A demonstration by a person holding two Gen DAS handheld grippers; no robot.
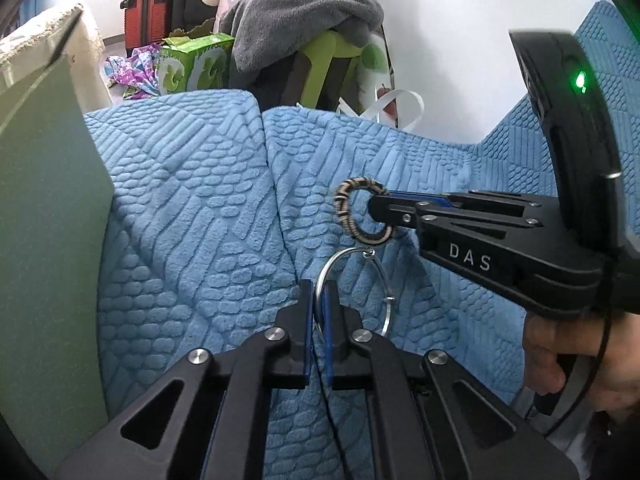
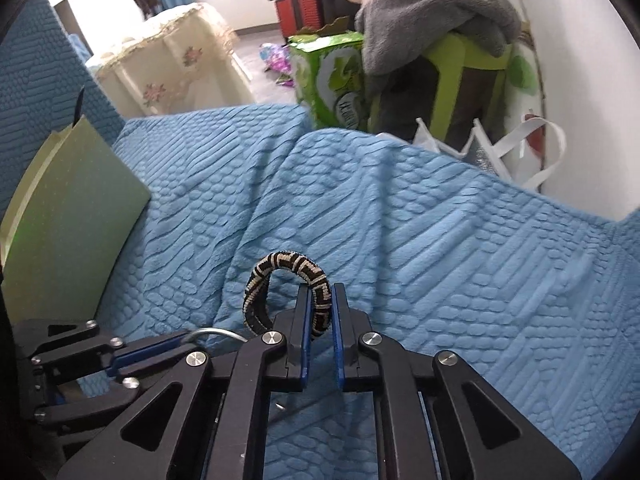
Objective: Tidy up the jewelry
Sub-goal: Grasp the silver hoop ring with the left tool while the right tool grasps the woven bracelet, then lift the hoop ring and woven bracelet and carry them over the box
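left gripper (image 1: 319, 312) clenched on silver ring (image 1: 352, 288) | right gripper (image 2: 320, 312) grasped beaded bangle (image 2: 286, 292) | best kept pieces apart, lowered level onto blue blanket (image 1: 192, 208)

A blue textured blanket (image 2: 400, 216) covers the surface in front, creased down the middle. Beyond it a white wall (image 2: 580, 80) rises on the right. A lime-green stool (image 2: 452, 68) carries a heap of grey cloth (image 2: 432, 8), with a green carton (image 2: 328, 76) beside it. A lace-covered cabinet (image 2: 176, 60) stands on the grey floor (image 2: 256, 64).
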